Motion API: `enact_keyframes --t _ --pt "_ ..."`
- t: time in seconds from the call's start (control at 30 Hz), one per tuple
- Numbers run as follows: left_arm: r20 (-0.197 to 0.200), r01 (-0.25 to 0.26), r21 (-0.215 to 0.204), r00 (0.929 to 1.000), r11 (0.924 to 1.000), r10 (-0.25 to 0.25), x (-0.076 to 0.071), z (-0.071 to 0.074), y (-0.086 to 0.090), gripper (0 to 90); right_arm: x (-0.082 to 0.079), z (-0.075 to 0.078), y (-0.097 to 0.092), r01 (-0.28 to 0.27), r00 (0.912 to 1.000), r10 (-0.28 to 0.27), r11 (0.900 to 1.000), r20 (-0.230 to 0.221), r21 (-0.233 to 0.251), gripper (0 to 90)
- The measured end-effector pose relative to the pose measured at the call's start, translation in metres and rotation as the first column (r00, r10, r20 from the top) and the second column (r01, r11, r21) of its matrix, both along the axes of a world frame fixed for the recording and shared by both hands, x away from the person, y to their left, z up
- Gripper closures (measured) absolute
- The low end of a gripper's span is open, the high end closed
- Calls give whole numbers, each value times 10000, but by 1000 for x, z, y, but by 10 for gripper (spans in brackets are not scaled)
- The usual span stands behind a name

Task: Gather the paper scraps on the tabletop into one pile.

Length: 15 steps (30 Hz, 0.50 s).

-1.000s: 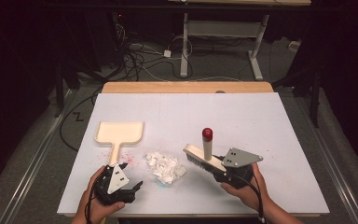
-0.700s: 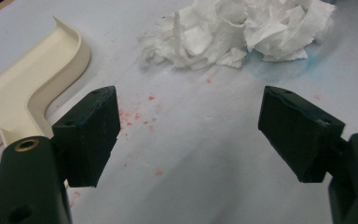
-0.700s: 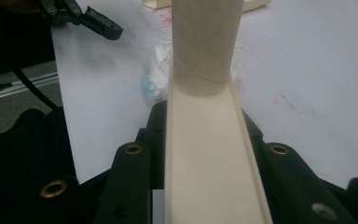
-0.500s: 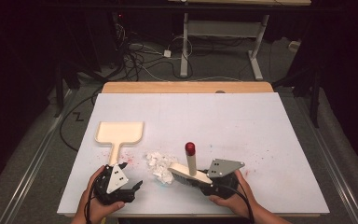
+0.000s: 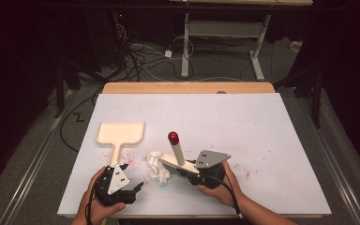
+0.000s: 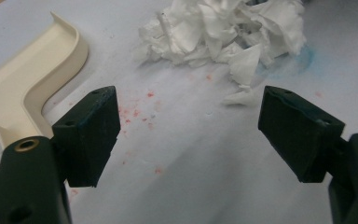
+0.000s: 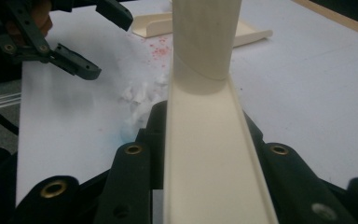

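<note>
- High view: a small heap of crumpled white tissue paper (image 5: 158,168) lies near the front edge of the white tabletop (image 5: 272,131). Just right of the heap, the right hand-held gripper (image 5: 187,167) clamps a cream plastic brush (image 5: 177,157) whose cream handle with a red tip stands up at a tilt; the brush head touches the heap. Left of the heap, the left hand-held gripper (image 5: 138,186) rests with jaws apart. Beyond the heap and to its left lies a cream plastic dustpan (image 5: 120,133), handle pointing at the left hand-held gripper.
- Left gripper view: the jaws stand wide with nothing between them; the heap (image 6: 223,32) lies ahead, the dustpan (image 6: 23,88) to its left, red specks between.
- Right gripper view: both jaws are clenched on the brush's cream back (image 7: 209,154); the heap (image 7: 142,95) lies to the left of the brush.
</note>
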<state>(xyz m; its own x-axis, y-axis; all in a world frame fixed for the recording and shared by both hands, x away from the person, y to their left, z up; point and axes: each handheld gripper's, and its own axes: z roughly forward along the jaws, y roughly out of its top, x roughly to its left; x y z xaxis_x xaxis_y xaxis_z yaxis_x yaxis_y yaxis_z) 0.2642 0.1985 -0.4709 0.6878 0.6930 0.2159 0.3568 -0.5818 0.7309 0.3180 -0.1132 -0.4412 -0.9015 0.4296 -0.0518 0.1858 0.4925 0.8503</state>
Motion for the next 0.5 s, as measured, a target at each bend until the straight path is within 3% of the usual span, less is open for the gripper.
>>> enact_keyframes --t 0.27,0.5 --pt "38 -33 -1 10000 10000 33 -1 1 0 201 -16 19 -24 20 9987 -15 9999 515 -103 685" --pt "109 -82 -39 9999 10000 82 -1 2 1 201 -28 28 -38 -285 9987 283 9996 433 53 685"
